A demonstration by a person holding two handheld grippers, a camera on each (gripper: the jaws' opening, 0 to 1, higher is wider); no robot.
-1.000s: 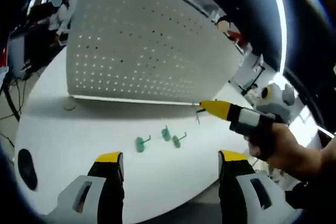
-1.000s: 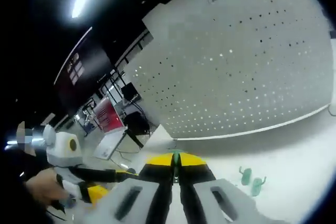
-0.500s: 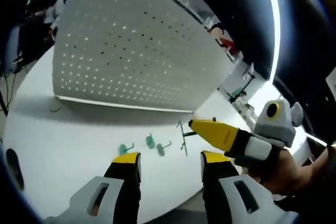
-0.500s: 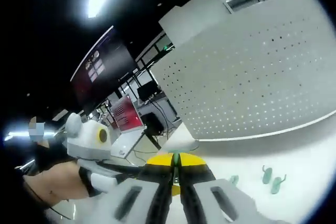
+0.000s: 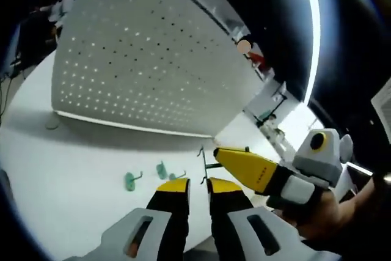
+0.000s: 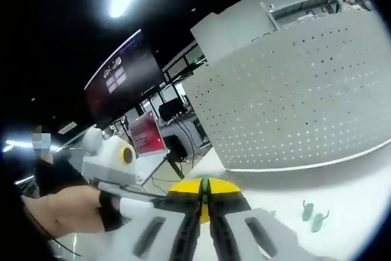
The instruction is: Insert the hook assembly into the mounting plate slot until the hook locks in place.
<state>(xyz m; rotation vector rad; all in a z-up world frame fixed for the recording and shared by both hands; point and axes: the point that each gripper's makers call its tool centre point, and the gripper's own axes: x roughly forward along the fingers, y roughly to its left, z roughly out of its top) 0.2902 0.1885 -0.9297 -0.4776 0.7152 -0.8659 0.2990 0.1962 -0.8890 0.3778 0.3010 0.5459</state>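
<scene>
The white perforated mounting plate (image 5: 146, 59) stands upright on the white table (image 5: 73, 163), and it rises at the right of the right gripper view as mounting plate (image 6: 293, 102). My right gripper (image 5: 217, 154) enters the left gripper view from the right, shut on a thin wire hook (image 5: 203, 158) that it holds above the table. In its own view the right gripper (image 6: 204, 183) is shut with a green sliver of the hook (image 6: 204, 181) at its tips. My left gripper (image 5: 198, 183) sits just below that hook, with a narrow gap between its jaws and nothing in it.
Three green hooks (image 5: 130, 180) (image 5: 161, 169) (image 5: 175, 176) lie loose on the table in front of the plate; two of them (image 6: 307, 210) (image 6: 317, 220) appear in the right gripper view. A person's hand (image 6: 61, 212) holds the left gripper's white housing (image 6: 113, 160). Screens and desks stand behind.
The left gripper's jaws have closed from wide apart to a narrow gap. The right gripper with the hook has come closer to the left gripper's tips.
</scene>
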